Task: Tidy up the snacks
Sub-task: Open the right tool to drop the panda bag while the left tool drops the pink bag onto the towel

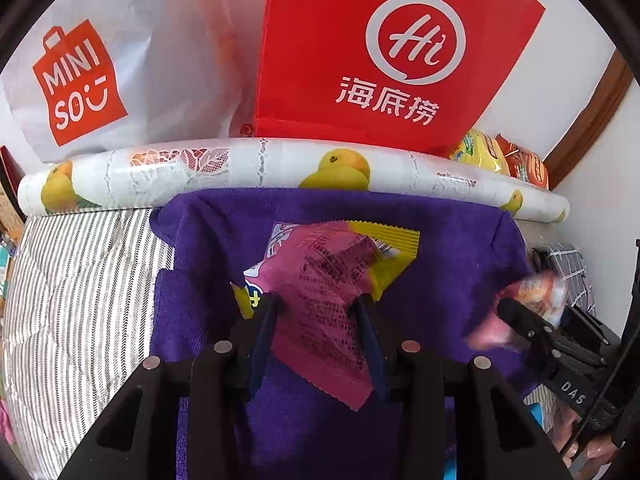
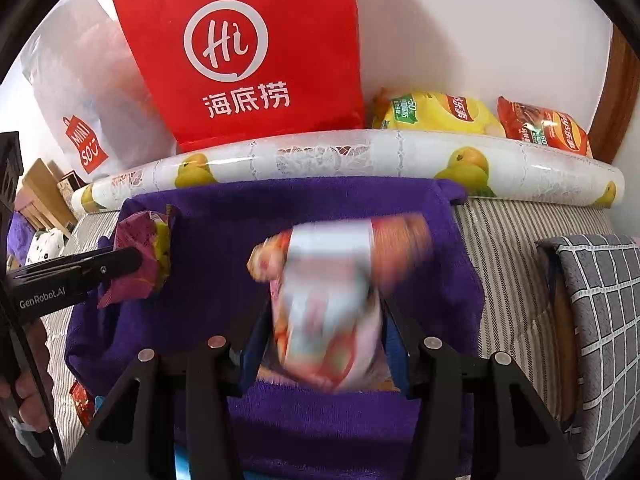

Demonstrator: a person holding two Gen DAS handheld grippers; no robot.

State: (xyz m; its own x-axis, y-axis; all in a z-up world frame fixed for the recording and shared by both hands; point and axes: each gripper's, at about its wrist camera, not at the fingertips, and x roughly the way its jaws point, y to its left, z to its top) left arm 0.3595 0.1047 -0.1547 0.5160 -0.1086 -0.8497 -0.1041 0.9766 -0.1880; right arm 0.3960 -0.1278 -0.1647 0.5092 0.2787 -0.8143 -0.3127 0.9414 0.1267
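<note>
- Over the purple towel [image 1: 440,248], the left gripper [image 1: 318,308] has its jaws clenched on a pink and yellow snack packet [image 1: 328,280], held up just above the cloth.
- Beside it, the right gripper [image 2: 326,320] has its jaws clenched on a white and orange snack bag [image 2: 332,300], also above the towel.
- The pink packet is thin and is pinched only near its lower part, so it could slide out or flop over if the hand shakes.
- The two grippers are near each other, so the snacks could bump and one could get knocked loose.
- A dropped snack could roll off the towel onto the striped bed cover [image 1: 80,280].
- The white and orange bag is very blurry, so its words and true shape cannot be read.
- The red bag [image 2: 248,52] and the fruit-print roll [image 2: 360,156] hide most of what sits behind them; only a yellow chip bag [image 2: 436,114] and an orange one [image 2: 544,128] peek out.
- Where the snacks should end up is not shown.
</note>
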